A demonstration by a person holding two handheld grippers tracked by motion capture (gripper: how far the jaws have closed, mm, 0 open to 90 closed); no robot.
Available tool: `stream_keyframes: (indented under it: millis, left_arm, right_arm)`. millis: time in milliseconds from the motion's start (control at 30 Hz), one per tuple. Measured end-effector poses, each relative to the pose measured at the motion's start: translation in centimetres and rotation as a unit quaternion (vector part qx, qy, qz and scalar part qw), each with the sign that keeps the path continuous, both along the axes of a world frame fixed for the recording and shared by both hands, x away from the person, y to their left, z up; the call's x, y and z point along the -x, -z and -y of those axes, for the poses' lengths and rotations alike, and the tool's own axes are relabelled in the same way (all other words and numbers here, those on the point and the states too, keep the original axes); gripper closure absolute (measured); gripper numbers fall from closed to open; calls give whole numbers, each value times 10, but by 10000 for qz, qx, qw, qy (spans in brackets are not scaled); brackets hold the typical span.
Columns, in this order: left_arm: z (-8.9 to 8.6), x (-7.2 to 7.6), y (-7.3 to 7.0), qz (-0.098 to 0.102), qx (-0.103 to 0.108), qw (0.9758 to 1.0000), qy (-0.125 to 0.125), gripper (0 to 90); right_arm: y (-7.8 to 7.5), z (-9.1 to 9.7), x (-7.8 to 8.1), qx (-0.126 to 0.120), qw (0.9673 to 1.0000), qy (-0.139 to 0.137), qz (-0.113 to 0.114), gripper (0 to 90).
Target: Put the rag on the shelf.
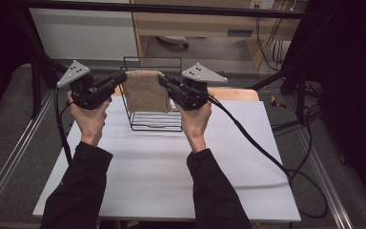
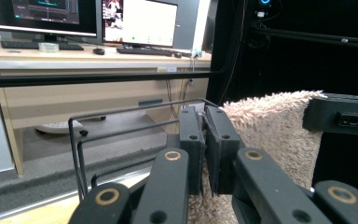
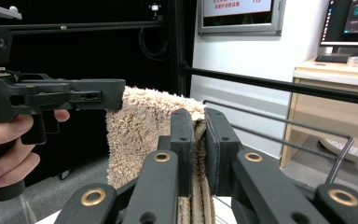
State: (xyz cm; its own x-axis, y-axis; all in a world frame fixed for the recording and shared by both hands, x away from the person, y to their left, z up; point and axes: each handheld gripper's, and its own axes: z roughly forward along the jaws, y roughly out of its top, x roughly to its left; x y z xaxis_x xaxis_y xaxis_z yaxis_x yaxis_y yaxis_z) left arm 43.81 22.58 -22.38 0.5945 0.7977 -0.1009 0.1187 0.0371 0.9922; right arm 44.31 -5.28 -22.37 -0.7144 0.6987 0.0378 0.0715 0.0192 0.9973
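- High view is showing a beige, fluffy folded towel [image 1: 145, 90] hanging in the air between the two grippers, above the near edge of a black wire rack [image 1: 155, 121] standing on the white table top [image 1: 162, 171]
- Left gripper [image 1: 122, 78] is pinching the towel's upper left corner, its black jaws closed on the fabric; the left gripper view is showing the pile squeezed between the two pads [image 2: 208, 140]
- Right gripper [image 1: 162, 79] is clamping the upper right corner in the same way, with the folded edge of the cloth caught between its jaws in the right gripper view [image 3: 196, 144]
- Both hands, left hand [image 1: 89, 117] and right hand [image 1: 194, 121], are gripping the handles, black sleeves coming in from the bottom
- Black cable [image 1: 267, 152] is trailing from the right gripper across the table and off its right edge
- Beyond the rack a wooden desk [image 2: 74, 65] with monitors [image 2: 140, 21] is standing in the background
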Motion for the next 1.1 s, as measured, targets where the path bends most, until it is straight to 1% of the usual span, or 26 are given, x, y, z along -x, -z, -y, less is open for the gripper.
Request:
stream_keyframes:
  millis: [133,300,533,733,833,967,1100]
  left_arm:
    - [1,-4,-7,36,20,10000,12,855]
    - [4,-8,-16,98,-43,9999,-16,855]
    - [6,-17,-22,121,5,9999,10,855]
    - [10,-25,-29,117,-4,9999,-28,855]
    - [12,-28,-32,131,-6,9999,-34,854]
    - [13,-31,-35,211,78,9997,-49,855]
    - [12,-36,-38,219,77,9997,-41,854]
  right_arm:
    - [-7,0,-3,1,10000,31,62,831]
    - [-13,2,-7,-55,9999,100,88,831]
    - [-22,4,-14,-65,9998,131,135,831]
    - [-26,5,-20,-115,9996,202,133,830]
    - [-29,7,-23,-103,9996,226,156,831]
    - [-33,7,-27,-156,9994,241,190,830]
    - [-35,7,-30,-183,9993,241,210,831]
